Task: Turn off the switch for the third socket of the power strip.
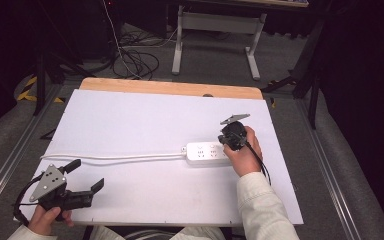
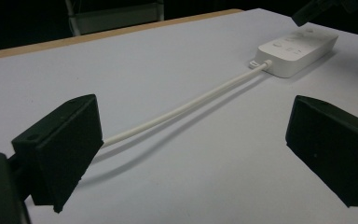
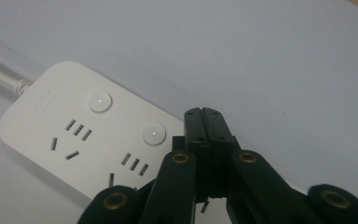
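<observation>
One white board (image 1: pixel 145 125) is laid over the wooden table, and on its right half, nearer the front edge than the back, a white power strip (image 1: pixel 207 153) is set with its long axis running left to right, parallel to the front edge. From the strip's left end a white cord (image 1: pixel 115 158) is trailed towards the left edge of the board. The right gripper (image 1: pixel 228 145) is held directly over the strip's right end, its jaws pressed together with nothing between them and pointed down at the sockets; in the right gripper view the closed tips (image 3: pixel 207 122) are seen just beside the second round button (image 3: pixel 154 134), with another button (image 3: pixel 99 101) farther along the strip. The left gripper (image 1: pixel 87 175) is kept near the front left corner, jaws spread wide and empty, aimed along the cord, well apart from the strip. The right hand is judged the nearer for pressing a button.
</observation>
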Demonstrator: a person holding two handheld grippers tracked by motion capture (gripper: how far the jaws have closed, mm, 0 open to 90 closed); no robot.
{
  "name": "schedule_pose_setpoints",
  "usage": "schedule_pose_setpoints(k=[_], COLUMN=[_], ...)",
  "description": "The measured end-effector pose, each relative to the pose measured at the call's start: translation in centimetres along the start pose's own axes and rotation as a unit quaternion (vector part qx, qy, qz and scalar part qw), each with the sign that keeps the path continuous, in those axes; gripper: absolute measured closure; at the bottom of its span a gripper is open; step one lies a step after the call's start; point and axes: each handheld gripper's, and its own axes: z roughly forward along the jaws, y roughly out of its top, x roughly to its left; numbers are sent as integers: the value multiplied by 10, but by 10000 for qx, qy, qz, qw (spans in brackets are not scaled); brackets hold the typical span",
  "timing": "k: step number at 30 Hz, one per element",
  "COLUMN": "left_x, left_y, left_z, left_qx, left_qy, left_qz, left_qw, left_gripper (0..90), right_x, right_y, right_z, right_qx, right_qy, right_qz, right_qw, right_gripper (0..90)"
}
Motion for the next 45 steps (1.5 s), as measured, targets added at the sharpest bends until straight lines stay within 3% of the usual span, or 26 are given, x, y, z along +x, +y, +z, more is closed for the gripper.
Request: schedule_pose_setpoints(k=[10,14,29,32,33,34,36,39,45], left_x=[1,1,1,1,1,1,2,1,0], left_y=[0,0,0,0,0,0,0,0,0], left_z=[1,0,1,2,2,2,1,0,0], left_qx=[24,16,27,12,16,8,42,16,35], left_qy=[0,-1,-1,9,12,16,9,12,17], left_qz=[7,2,9,-25,-32,-40,-6,7,31], left_qw=[10000,10000,10000,10000,10000,10000,10000,10000,10000], left_gripper=[42,42,42,42,42,42,42,42,42], right_x=[-1,2,-2,-1,-1,-1,0,4,12], right_y=[4,3,2,1,0,0,-1,-6,-17], right_z=[-23,-28,-46,-51,-56,-56,-60,-72,-92], right_qx=[-433,-446,-658,-786,-966,-966,-1185,-1420,-1778], right_qy=[114,137,177,303,304,304,152,47,420], right_qz=[56,-33,39,61,55,55,-38,-64,-173], right_qw=[9990,9989,9977,9964,9948,9948,9928,9898,9830], right_gripper=[900,900,890,779,610,610,416,362,294])
